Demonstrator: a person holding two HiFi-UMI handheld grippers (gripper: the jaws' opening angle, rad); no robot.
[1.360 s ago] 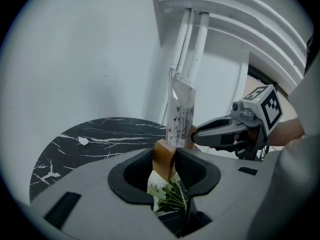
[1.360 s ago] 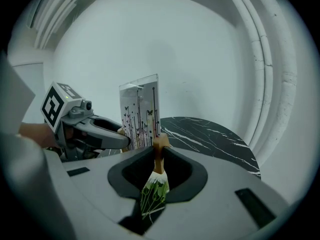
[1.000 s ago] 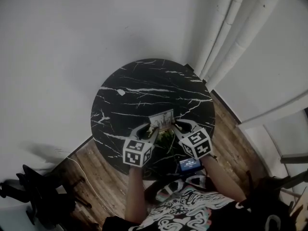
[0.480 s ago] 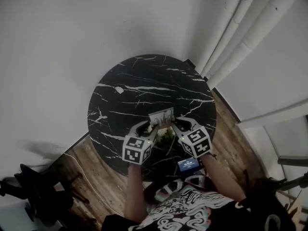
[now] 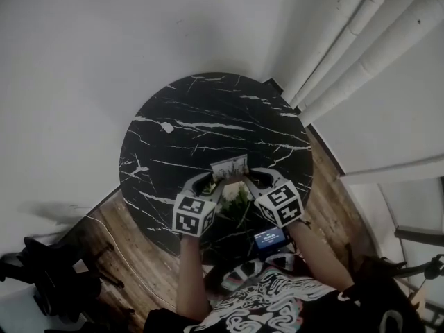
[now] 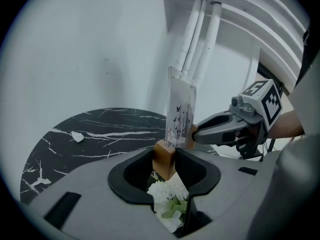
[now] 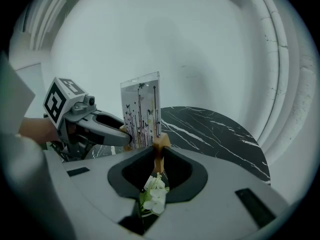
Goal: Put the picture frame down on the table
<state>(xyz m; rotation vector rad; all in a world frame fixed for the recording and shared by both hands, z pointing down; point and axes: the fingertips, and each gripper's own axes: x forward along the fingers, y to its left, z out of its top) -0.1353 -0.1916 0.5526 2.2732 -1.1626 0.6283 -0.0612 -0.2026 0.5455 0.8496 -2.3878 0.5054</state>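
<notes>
Nearest, white flowers (image 6: 167, 198) sit right under the jaws, between the person and the frame (image 6: 181, 109). The left gripper (image 6: 165, 156) is clamped on one end of the frame's wooden base and the right gripper (image 7: 159, 151) on the other. The clear panel stands upright between them, a two-sided hold that likely keeps it from tipping on the way down. The frame is over the near part of the table (image 5: 208, 113); I cannot tell whether its base touches the marble. The flowers crowd the spot below it. Farther out, a white scrap (image 5: 166, 127) lies on the top, well apart. Beyond are the wall (image 5: 104, 47) and a curtain (image 5: 361, 54).
</notes>
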